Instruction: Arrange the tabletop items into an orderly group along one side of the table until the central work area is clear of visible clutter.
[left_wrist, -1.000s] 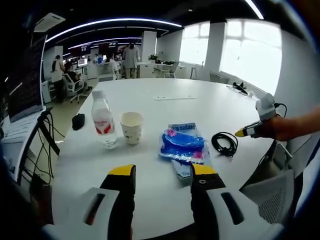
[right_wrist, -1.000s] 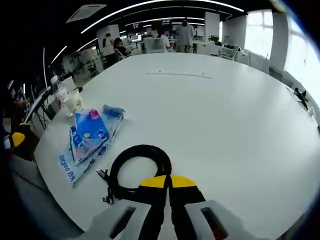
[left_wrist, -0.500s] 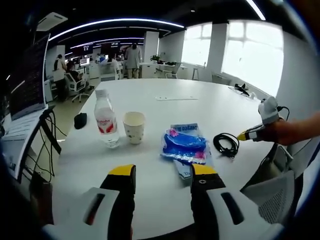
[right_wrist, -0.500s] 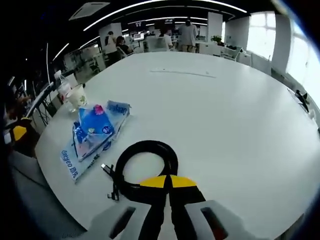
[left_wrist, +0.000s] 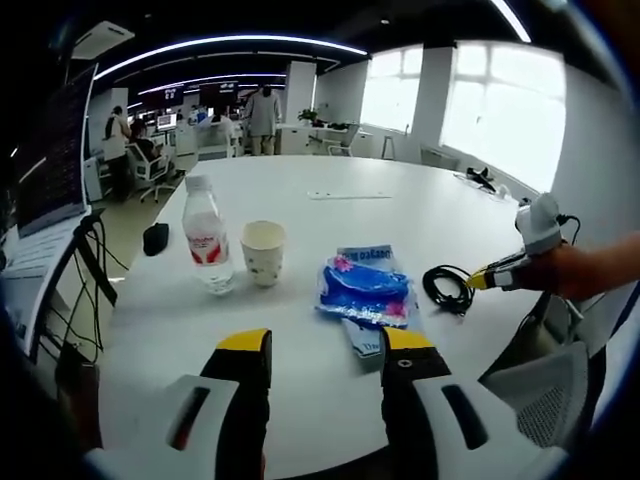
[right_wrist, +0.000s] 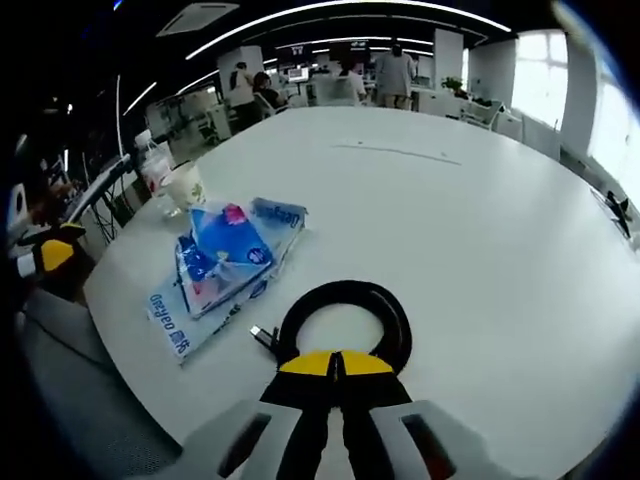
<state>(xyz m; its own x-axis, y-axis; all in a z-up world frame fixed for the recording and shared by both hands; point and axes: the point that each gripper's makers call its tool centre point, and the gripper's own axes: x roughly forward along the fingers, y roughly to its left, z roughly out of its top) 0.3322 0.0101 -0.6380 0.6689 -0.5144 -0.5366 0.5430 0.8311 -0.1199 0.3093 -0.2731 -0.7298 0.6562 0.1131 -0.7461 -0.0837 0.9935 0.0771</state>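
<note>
Black, glossy coiled cable (right_wrist: 349, 322) lies as a neat loop near the round white table's (right_wrist: 480, 230) edge, beside the blue plastic packets (right_wrist: 228, 258); the right gripper (right_wrist: 335, 366) pinches its near rim. The left gripper (left_wrist: 325, 350) hangs wide apart, empty.

Left gripper view: bottle (left_wrist: 208, 237) far left on surface (left_wrist: 330, 200), cup (left_wrist: 264, 253) just right of it, packets (left_wrist: 364, 292) further right, ahead of my left jaws, cable (left_wrist: 448, 287) right of packets. Right gripper view: cable (right_wrist: 345, 320) directly before my right jaws, packets (right_wrist: 228, 265) to its left.
</note>
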